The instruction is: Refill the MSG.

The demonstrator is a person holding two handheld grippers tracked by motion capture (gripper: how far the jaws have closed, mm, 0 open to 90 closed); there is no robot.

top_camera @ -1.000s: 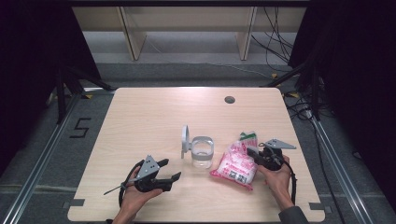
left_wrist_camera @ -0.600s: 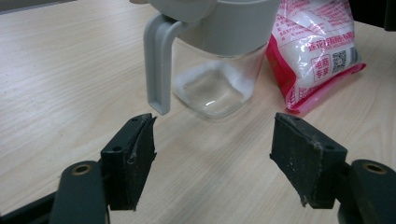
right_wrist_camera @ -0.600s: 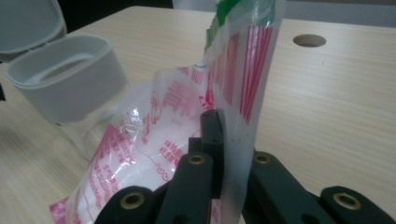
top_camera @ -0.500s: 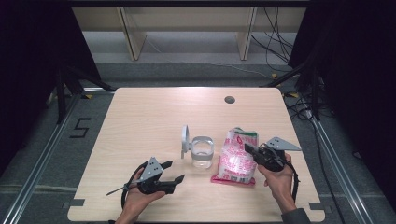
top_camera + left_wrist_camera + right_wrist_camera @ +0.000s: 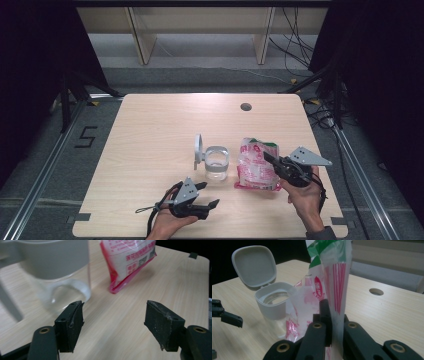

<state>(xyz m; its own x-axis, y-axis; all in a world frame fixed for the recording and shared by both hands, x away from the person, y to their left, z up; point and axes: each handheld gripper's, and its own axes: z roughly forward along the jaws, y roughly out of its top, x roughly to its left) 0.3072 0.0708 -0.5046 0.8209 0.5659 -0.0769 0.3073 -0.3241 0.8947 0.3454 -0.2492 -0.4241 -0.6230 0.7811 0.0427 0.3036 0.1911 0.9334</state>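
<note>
A pink and white bag (image 5: 256, 165) with a green top stands on edge near the table's front right. My right gripper (image 5: 272, 162) is shut on the bag's (image 5: 337, 285) side edge and holds it upright. Left of the bag stands a clear jar (image 5: 216, 164) with a grey collar and an open hinged lid (image 5: 198, 146). In the right gripper view the jar (image 5: 274, 302) gapes beside the bag. My left gripper (image 5: 209, 195) is open near the front edge, jaws empty, pointing toward the jar (image 5: 50, 272) and the bag's (image 5: 127, 260) lower corner.
A round cable hole (image 5: 245, 106) sits at the table's (image 5: 150, 130) far right. Black curtains flank both sides, and cables (image 5: 300, 45) lie on the floor beyond the far edge. Light shelving stands behind the table.
The right gripper has tipped the bag up from lying flat to standing on edge, shifting it slightly toward the jar. The left gripper has barely moved.
</note>
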